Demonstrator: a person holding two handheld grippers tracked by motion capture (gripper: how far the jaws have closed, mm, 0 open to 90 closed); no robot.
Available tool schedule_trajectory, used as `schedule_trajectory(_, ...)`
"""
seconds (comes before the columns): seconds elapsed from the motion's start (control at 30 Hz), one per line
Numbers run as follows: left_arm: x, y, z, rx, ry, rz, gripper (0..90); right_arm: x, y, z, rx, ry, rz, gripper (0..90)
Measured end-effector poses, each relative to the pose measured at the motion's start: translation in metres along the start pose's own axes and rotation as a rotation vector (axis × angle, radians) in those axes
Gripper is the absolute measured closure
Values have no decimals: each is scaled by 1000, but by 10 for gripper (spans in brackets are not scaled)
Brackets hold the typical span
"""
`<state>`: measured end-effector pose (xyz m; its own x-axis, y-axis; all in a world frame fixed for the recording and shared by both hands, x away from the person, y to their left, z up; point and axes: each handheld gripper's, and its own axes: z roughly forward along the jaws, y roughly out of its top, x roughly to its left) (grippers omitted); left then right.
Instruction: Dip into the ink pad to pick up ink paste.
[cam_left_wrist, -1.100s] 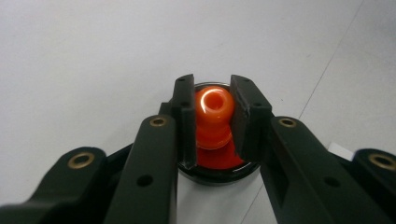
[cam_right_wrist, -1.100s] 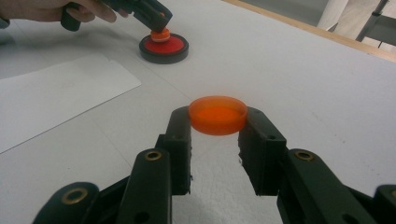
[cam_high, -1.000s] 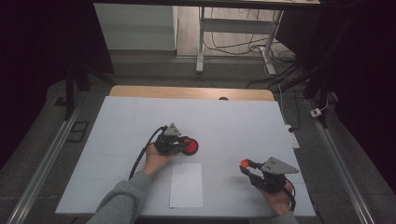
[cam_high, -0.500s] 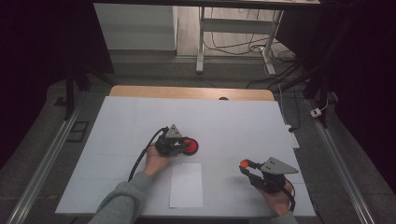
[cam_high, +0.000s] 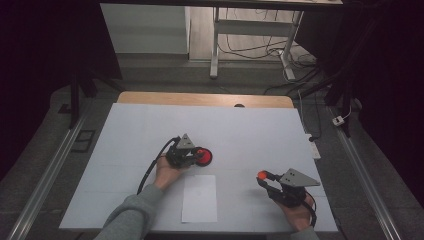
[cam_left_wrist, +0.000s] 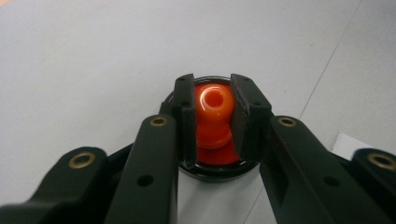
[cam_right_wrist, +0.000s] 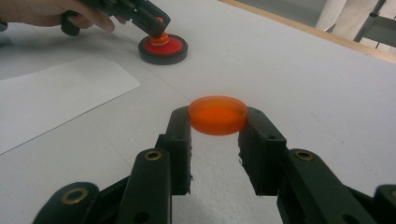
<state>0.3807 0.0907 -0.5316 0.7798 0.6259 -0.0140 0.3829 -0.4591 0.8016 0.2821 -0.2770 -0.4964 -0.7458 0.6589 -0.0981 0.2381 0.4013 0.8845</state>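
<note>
While both hands hold level over the white table (cam_high: 150, 130), the scene reads as follows:

Left gripper (cam_left_wrist: 214, 123): clenched on the orange knob (cam_left_wrist: 214, 102) that stands upright in the middle of the red disc in its black ring (cam_right_wrist: 163, 48); the pads press the knob from both sides.

Right gripper (cam_right_wrist: 217, 126): grasping a flat orange cap (cam_right_wrist: 217, 114) edge-on between its tips, held level just above the table.

Key relation: from the right gripper the disc lies ahead and to the left, well apart; in the high view the cap (cam_high: 261, 175) sits right of and nearer the person than the disc (cam_high: 203, 157). The left gripper (cam_high: 192, 156) is already on the disc.

Paper sheet (cam_high: 199, 198): flat on the table between the two hands.

Hard to make out: whether the knob is fixed to the disc or loose, and the disc's front rim, which the jaws cover in the left gripper view.
</note>
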Motion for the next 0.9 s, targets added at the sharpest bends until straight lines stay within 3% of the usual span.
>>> schedule_trajectory(0.2, -3, 2, 0, 8, 17, 19, 734, 0, 0, 1, 2, 1, -4, 648)
schedule_trajectory(0.43, -1, 1, 0, 3, 6, 1, 734, 0, 0, 1, 1, 6, -4, 648)
schedule_trajectory(0.47, -2, 2, 0, 7, 15, 14, 734, 0, 0, 1, 1, 5, -5, 648)
schedule_trajectory(0.5, -6, 4, -1, 5, 56, 54, 733, 0, 0, 1, 0, 5, -4, 648)
schedule_trajectory(0.53, -8, 6, -3, -18, 65, 74, 733, 0, 0, 1, 0, 3, -8, 648)
schedule_trajectory(0.63, -4, 15, -13, -74, 1, 10, 732, 0, 0, 1, -2, 2, -7, 648)
schedule_trajectory(0.9, -6, 20, -21, -93, -67, -16, 731, 0, 1, 0, -3, 0, -8, 648)
